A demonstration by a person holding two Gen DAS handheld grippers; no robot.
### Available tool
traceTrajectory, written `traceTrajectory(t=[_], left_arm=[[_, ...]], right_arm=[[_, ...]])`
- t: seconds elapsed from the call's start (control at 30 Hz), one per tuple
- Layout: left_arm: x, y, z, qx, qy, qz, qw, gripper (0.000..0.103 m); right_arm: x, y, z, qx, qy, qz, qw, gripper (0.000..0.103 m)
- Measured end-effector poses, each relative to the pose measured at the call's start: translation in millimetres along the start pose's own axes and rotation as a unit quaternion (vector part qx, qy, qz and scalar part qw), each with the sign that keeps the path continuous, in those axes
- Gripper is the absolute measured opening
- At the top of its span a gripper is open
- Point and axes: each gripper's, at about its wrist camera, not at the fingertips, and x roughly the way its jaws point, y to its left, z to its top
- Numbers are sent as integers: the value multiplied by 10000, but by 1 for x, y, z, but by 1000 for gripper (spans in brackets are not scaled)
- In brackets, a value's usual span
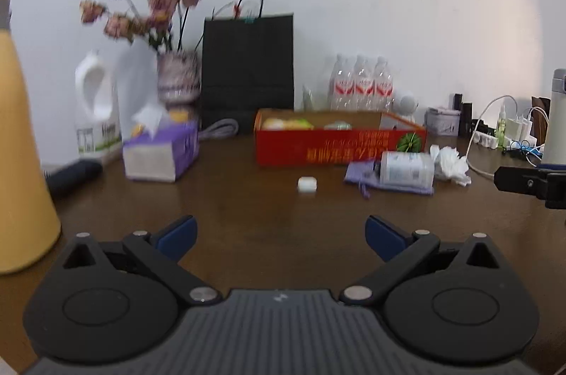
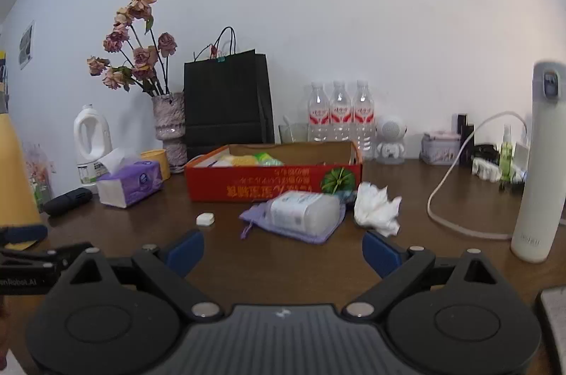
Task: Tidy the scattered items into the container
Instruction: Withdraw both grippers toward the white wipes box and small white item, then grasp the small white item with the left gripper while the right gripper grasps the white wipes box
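Left gripper [image 1: 281, 235]: matte black body, ribbed dark-grey housing at the bottom centre with a small pale mark on top. Two round black discs with raised rings either side, black link arms pinned by silver round-head rivets, triangular cut-outs in the outer brackets. Fingers [image 1: 177, 237] padded in dark blue. Right gripper [image 2: 283, 249]: same build, same silver rivets, same blue pads on its fingers [image 2: 185, 251]. White lettering on a black bar at the left edge of the right wrist view.
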Motion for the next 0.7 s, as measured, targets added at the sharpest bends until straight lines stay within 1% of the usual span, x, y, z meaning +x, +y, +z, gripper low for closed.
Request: traceTrajectory(t=[0.07, 0.2, 0.33, 0.43, 0.47, 0.5, 0.53, 0.6, 0.67, 0.7], left_arm=[[7, 4, 4, -87, 32, 11, 10000, 103], [22, 5, 14, -74, 33, -7, 10000, 103], [55, 0, 31, 105, 66, -116, 9999, 103], [95, -5, 48, 277, 130, -244, 9992, 103], [112, -7, 54, 311, 242, -343, 9986, 101], [129, -9, 60, 335, 393, -448, 9977, 94], [147, -11, 65, 338, 542, -555, 9964, 91], [175, -14, 69, 337, 775, -688, 9940, 80], [196, -17, 68, 366, 977, -699, 9921, 79], [205, -17, 66, 368, 1095, -718, 9907, 75]], right_arm=[[9, -2, 0, 134, 139, 59, 9998, 96], [45, -8, 11, 220, 485, -161, 9985, 96], [105, -20, 28, 433, 982, -394, 9934, 97], [158, -22, 37, 684, 1267, -358, 9889, 97], [173, -22, 40, 741, 1326, -329, 9879, 97], [186, -21, 42, 774, 1394, -353, 9866, 97], [198, -20, 44, 782, 1454, -410, 9854, 97], [218, -18, 45, 798, 1559, -640, 9825, 97], [232, -17, 44, 900, 1689, -833, 9780, 97], [237, -18, 41, 964, 1740, -816, 9766, 97]])
